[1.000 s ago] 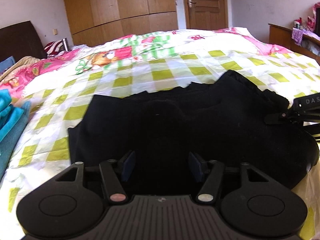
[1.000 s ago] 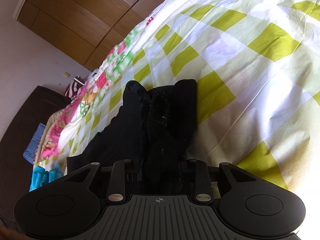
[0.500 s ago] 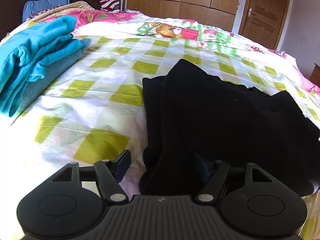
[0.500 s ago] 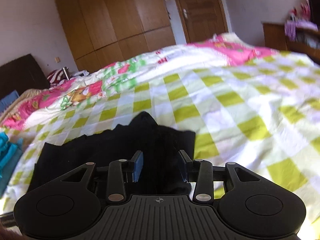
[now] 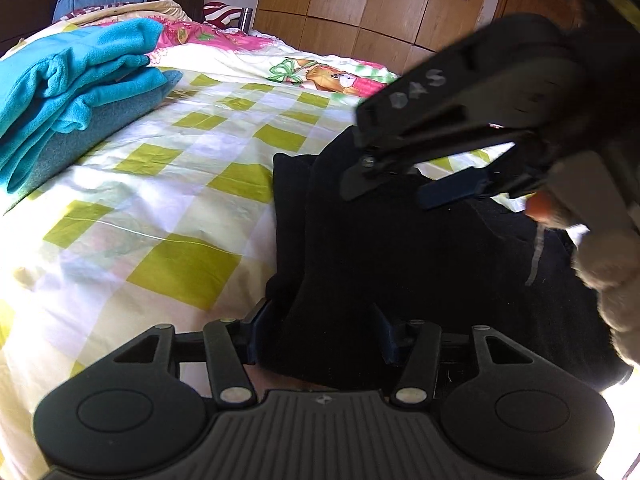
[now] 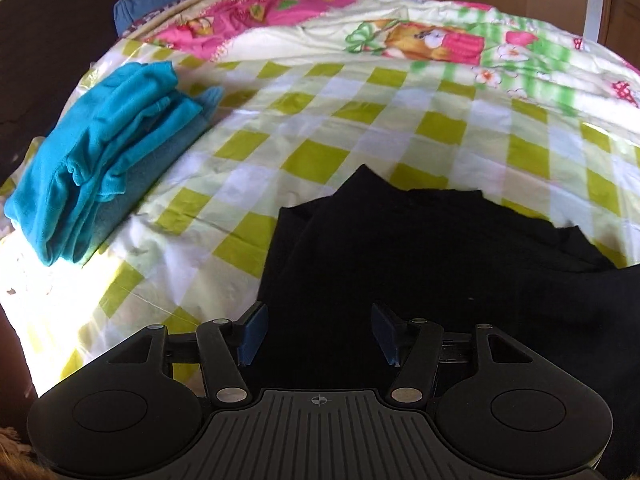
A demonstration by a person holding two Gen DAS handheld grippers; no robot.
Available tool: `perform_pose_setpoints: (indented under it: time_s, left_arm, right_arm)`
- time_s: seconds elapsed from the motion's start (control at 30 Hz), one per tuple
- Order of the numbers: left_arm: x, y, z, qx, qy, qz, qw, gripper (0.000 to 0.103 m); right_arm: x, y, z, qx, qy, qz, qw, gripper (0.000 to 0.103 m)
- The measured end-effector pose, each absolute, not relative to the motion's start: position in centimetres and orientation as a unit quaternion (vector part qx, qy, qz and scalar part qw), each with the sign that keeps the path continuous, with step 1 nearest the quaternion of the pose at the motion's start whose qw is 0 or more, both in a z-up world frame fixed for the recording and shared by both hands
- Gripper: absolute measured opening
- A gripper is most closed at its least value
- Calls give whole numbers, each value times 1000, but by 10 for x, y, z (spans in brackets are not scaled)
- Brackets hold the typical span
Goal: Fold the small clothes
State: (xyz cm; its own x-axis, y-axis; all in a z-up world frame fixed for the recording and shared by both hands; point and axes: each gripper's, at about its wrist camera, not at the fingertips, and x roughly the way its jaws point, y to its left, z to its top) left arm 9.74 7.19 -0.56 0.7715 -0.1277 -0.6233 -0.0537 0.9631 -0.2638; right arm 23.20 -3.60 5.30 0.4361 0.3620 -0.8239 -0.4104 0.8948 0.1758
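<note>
Now my left gripper (image 5: 322, 334) has its jaws apart around the near fold of the black garment (image 5: 400, 248) on the bed (image 5: 160, 200); my right gripper (image 6: 318, 332) hovers, jaws apart; I'd clamp all layers before lifting

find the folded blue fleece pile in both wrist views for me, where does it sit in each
Left wrist view: the blue fleece pile sits at the upper left, on the checked bedsheet, left of the black garment.
Right wrist view: the pile lies at the left edge, mid-height, again left of the garment.
Shared landmark: the cartoon bear print on the bedding beyond.
</note>
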Motion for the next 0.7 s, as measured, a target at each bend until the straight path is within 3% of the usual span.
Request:
perform_pose_setpoints:
  time_s: [0.1, 0.27, 0.33, 0.5, 0.7]
  left_arm:
    - [98, 75, -9, -139, 332, -26, 933, 66]
    - [93, 84, -11, -154, 325, -41, 932, 67]
    - [92, 88, -10, -164, 327, -43, 930, 68]
    - [95, 95, -8, -189, 338, -37, 921, 65]
    - [97, 87, 5, -184, 332, -56, 924, 34]
  right_arm:
    - [244, -1, 37, -64, 525, 226, 818, 70]
    - [245, 34, 13, -165, 529, 180, 813, 69]
    - [241, 36, 11, -195, 518, 176, 814, 61]
    - [248, 8, 31, -130, 525, 186, 821, 15]
    - [238, -41, 65, -14, 491, 205, 847, 13]
